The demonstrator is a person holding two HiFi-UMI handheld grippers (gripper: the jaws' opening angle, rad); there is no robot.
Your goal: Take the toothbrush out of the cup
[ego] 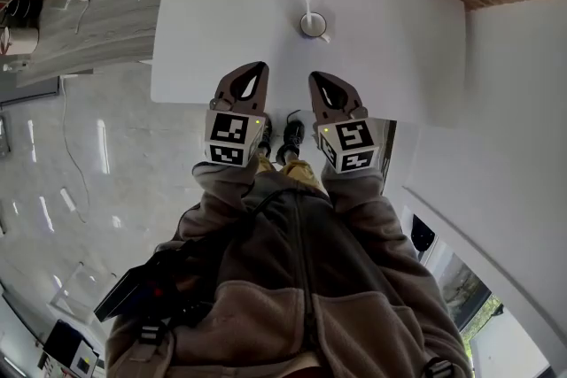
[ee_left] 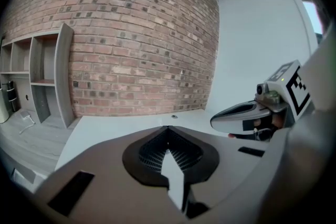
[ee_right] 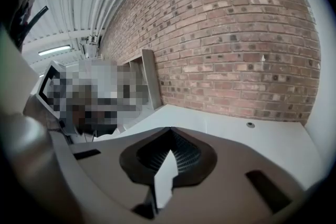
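Head view: a small white round cup [ego: 313,26] sits at 12 o'clock on a white rectangular table [ego: 221,31]. A thin white toothbrush [ego: 308,7] stands inside it, long axis near upright, free end towards 12. The left gripper [ego: 260,69] and right gripper [ego: 315,78] hover well short of the cup, so the reach seems not yet begun. Left gripper view: jaws closed together, nothing between them, cup unseen. Right gripper view: likewise closed and empty. Next, one gripper likely must open, advance, and pinch the brush stem.

No words, numbers or brand names legible anywhere, only black-and-white square markers [ego: 229,130] (patterns, not lettering) on left gripper [ego: 255,68] and right gripper [ego: 318,78].
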